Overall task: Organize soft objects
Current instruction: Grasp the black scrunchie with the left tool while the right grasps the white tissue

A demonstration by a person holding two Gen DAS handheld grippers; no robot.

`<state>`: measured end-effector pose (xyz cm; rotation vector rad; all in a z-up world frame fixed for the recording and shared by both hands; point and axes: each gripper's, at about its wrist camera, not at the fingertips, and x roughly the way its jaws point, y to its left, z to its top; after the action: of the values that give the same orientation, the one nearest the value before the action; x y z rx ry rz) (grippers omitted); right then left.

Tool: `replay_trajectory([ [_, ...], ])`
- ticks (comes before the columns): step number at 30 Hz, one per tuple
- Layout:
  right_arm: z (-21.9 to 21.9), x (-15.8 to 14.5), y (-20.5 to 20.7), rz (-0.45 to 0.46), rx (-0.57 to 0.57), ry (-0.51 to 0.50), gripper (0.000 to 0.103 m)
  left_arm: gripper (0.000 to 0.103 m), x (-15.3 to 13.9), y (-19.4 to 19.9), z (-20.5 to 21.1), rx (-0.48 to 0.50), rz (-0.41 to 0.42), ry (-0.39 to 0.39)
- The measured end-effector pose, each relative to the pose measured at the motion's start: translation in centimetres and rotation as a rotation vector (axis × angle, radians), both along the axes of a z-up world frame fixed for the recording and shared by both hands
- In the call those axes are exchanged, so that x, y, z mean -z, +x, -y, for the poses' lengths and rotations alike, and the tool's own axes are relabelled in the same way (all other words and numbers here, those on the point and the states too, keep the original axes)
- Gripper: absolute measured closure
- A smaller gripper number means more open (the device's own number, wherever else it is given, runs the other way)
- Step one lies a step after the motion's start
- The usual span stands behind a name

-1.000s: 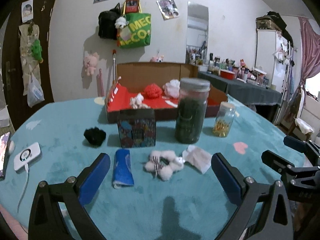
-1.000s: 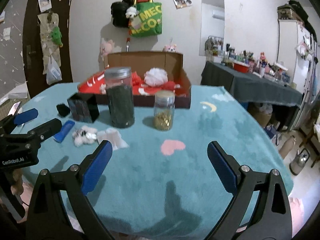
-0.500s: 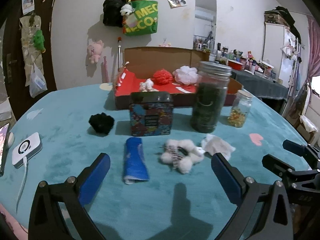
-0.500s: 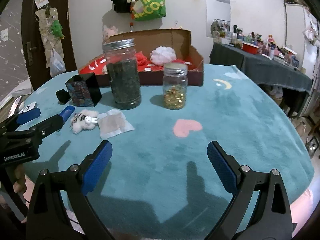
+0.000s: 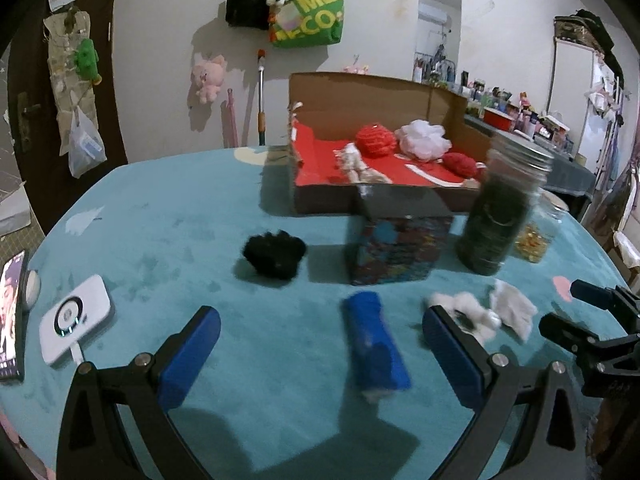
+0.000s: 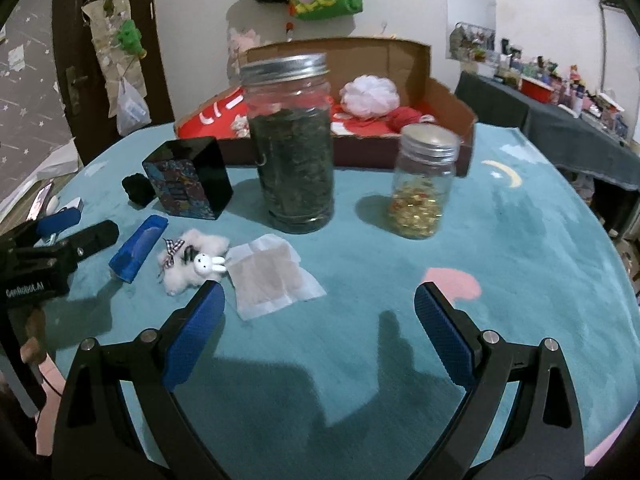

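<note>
Left gripper (image 5: 320,350): jaws wide apart, nothing between the pads, hovering over the teal table (image 5: 160,220). Blue roll (image 5: 376,344) lies inside its span, closer to the right pad, not touched. Black puff (image 5: 274,254) sits at 11 o'clock from the gripper, well clear. Fluffy toy (image 5: 464,314) is just behind the right fingertip at 2 o'clock; contact can't be told.

Right gripper (image 6: 318,330): jaws fully spread too, empty, above bare table. Its left pad tip sits just below the fluffy toy (image 6: 192,264) and beside the white sachet (image 6: 272,276), at 10–11 o'clock; no clear contact. Blue roll (image 6: 138,254) lies left of the toy.

Tall jar (image 6: 290,144) at 12 o'clock, small jar (image 6: 422,182) at 1 o'clock, tin (image 6: 188,178) at 11. Cardboard box (image 5: 360,196) behind them holds a red ball (image 5: 376,140) and a white puff (image 5: 424,138).
</note>
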<state>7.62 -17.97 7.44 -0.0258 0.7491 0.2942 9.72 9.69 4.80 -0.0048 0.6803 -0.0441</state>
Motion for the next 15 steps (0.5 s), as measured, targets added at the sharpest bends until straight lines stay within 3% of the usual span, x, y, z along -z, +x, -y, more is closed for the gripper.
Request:
replay_trajectory([
  [3,-0.7,0.3,1.2,-0.039,-0.031,-0.012,0.006,0.001,-0.2,1.8,-0.9,0.001,-0.022,0.015],
  [9,-1.5,1.0,3.3,-0.106,-0.083,-0.024,0.006,0.013,0.1,5.7,-2.6,0.007,-0.076,0.026],
  [12,-1.8,1.4,4.4,-0.155,-0.116,-0.005,0.021,0.031,1.2,7.3,-3.2,0.009,-0.129,0.023],
  [15,-2.2,1.5,4.9,-0.170,-0.133,-0.014,0.025,0.058,2.2,8.1,-3.7,0.026,-0.174,-0.012],
])
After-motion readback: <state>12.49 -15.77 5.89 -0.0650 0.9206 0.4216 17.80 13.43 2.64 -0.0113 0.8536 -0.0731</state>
